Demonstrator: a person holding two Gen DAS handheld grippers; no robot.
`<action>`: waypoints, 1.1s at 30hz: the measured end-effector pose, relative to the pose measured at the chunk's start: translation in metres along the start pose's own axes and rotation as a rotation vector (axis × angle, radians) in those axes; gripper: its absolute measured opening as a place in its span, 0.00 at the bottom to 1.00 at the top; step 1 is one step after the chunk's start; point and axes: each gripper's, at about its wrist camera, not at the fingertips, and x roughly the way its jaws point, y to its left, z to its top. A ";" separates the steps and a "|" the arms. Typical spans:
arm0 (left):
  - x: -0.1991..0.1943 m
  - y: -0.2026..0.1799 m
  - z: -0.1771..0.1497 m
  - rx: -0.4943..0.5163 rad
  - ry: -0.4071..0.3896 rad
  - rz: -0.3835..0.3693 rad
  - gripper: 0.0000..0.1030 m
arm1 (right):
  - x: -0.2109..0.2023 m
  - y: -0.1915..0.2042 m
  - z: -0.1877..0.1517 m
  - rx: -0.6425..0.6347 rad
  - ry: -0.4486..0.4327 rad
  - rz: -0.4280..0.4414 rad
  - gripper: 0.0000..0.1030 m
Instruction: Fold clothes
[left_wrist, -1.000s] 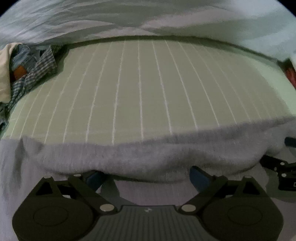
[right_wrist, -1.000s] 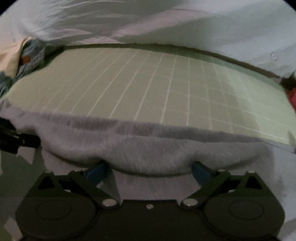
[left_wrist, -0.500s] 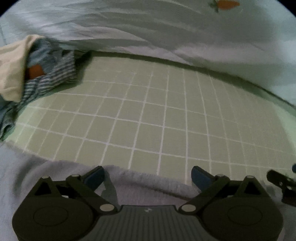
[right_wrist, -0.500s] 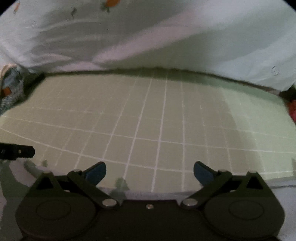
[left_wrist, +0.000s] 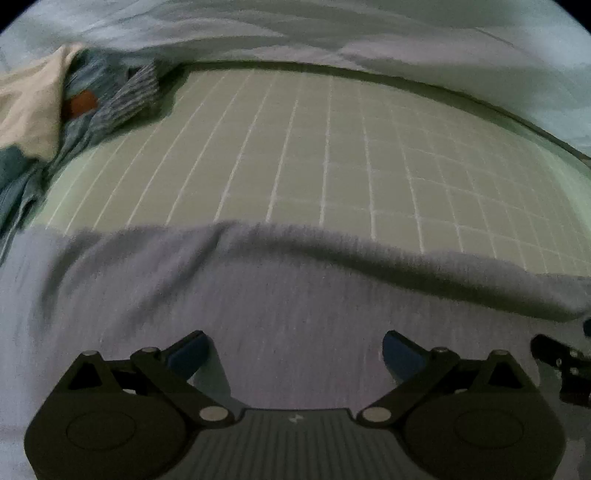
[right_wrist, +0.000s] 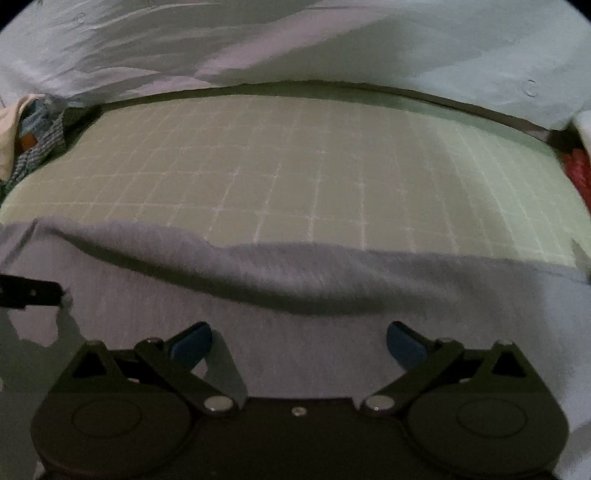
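The left claw is standing wide, its blue-tipped fingers spread apart over the grey garment with nothing between them; the right claw is gaping just as wide above the same cloth, its blue fingers gripping nothing. The garment is lying spread beneath both claws on the near part of the green grid mat, its far edge rolling up into a soft, thick fold that is running across the mat from side to side. Whether it is a sweater or a T-shirt cannot be told. It is looking like a knit: light, limp and fuzzy, likely to sag and stretch rather than hold a crease, and unlikely to slip between the pads. The best hold is probably that raised far edge, each claw pinching it toward its own end so the cloth is lifting evenly. Beyond the mat, pale bedsheets are lying rumpled, and a heap of other clothes, checked and cream among them, is waiting at the mat's far left corner.
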 end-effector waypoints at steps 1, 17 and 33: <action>0.003 -0.002 0.004 0.012 -0.007 0.003 1.00 | 0.004 0.001 0.005 0.000 -0.003 -0.003 1.00; -0.038 -0.005 0.010 -0.147 -0.120 -0.025 1.00 | -0.032 -0.005 0.013 0.088 -0.032 -0.002 1.00; -0.127 0.021 -0.167 -0.372 -0.071 0.111 1.00 | -0.090 -0.016 -0.111 -0.013 0.021 -0.012 1.00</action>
